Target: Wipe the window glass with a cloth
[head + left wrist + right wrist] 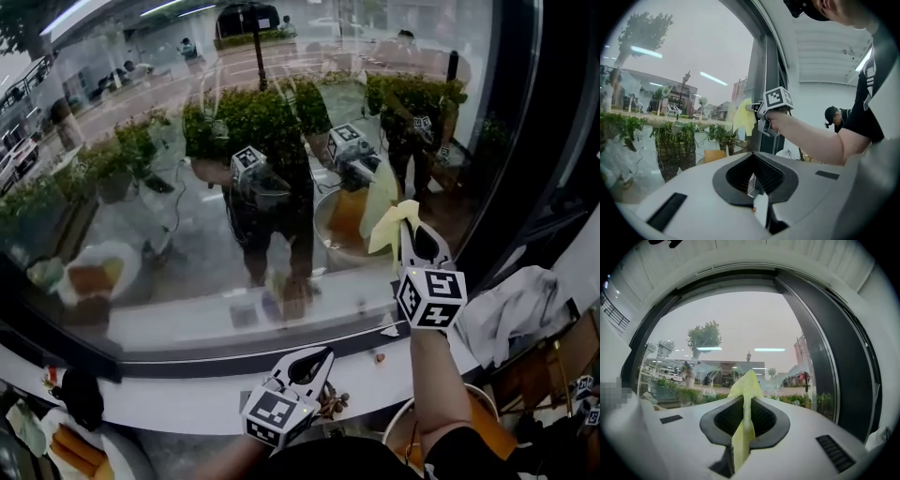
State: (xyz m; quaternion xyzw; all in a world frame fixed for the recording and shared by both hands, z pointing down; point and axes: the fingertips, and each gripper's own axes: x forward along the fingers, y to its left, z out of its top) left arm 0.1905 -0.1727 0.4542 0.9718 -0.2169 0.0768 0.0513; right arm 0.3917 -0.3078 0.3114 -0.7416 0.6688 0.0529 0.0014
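The window glass [169, 187] fills most of the head view and mirrors both grippers and the person. My right gripper [410, 217] is raised at the glass near its right side, shut on a yellow cloth [392, 225] that sticks out past the tips. In the right gripper view the yellow cloth [746, 386] is pinched between the jaws of that gripper [747, 401], close to the pane. The left gripper view shows the same cloth [744, 117] hanging against the glass. My left gripper [314, 361] is held low over the white sill [187, 389], jaws together with nothing between them [753, 182].
A dark window frame [530, 141] runs up the right side. White fabric [516, 314] lies at the right, beside a round wooden seat [487, 422]. A plate of food [75, 450] sits at the bottom left. Another person in a black cap [832, 117] stands far behind.
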